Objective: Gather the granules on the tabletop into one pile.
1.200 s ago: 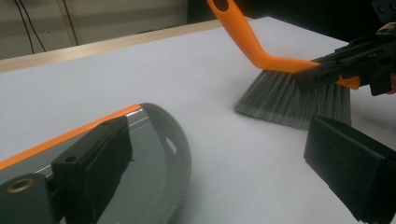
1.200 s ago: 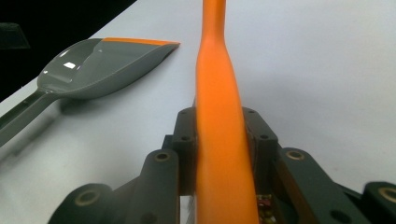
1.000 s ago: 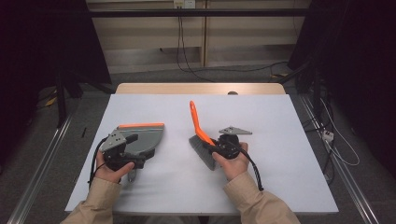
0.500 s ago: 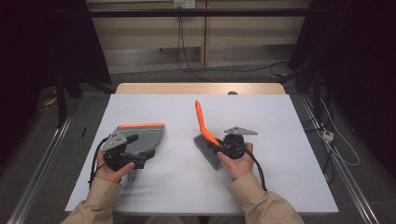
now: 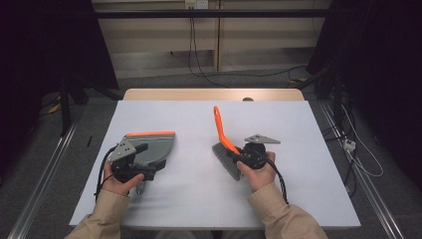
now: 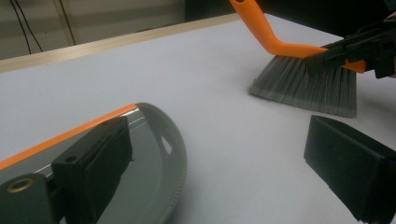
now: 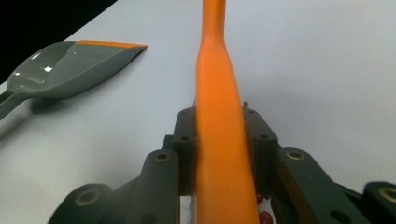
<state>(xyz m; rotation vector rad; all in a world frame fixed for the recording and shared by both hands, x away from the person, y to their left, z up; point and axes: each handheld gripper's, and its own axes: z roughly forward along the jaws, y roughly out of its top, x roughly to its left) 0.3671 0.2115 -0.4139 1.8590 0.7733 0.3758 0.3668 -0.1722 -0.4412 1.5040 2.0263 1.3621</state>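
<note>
My right gripper (image 7: pixel 217 154) jaws squeeze the orange brush (image 5: pixel 225 144) handle tight. My left gripper (image 5: pixel 142 172) jaws stand wide apart, one touching the grey dustpan (image 5: pixel 154 147).

Recording lab, white-topped table (image 5: pixel 298 199) under black curtains (image 5: pixel 45 45), loose cables (image 5: pixel 199 55) on grey floor (image 5: pixel 35 149)

Right fingers (image 7: pixel 219 154) clamped — left fingers (image 6: pixel 233 177) apart

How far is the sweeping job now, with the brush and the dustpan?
Done: the right claw is shut on the brush, whose orange handle sits between its pads. In hand: the bristles rest on the table, and the left claw stands open around the dustpan, one jaw inside the pan. Left: the sweeping itself; I see no dirt on the table or in the pan.
</note>
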